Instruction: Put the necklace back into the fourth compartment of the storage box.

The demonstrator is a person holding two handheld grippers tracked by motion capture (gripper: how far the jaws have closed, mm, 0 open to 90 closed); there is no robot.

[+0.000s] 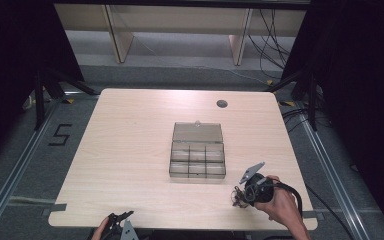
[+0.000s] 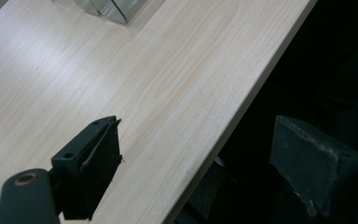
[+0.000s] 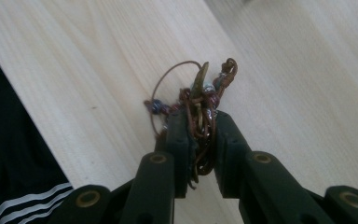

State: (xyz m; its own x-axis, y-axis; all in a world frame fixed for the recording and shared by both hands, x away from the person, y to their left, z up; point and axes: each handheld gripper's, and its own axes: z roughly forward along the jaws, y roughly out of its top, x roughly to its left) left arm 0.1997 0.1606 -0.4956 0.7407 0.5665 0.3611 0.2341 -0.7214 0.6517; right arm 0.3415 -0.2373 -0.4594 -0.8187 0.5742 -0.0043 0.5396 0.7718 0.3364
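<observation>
A tangle of brown cord with beads (image 3: 198,100) sits clamped between the jaws of the right gripper (image 3: 200,133), just above the table (image 1: 130,150) near its front right edge. The jaws press on the cord from both sides; loops and a flat pendant stick out past the tips. The person's right hand (image 1: 280,200) holds this gripper. Behind and to its left, a clear compartment box (image 1: 197,161) stands at mid-table with its lid open and laid back. The left gripper (image 1: 120,222) rests at the front left edge, its jaws wide apart with nothing between them, one over the wood, one past the edge.
</observation>
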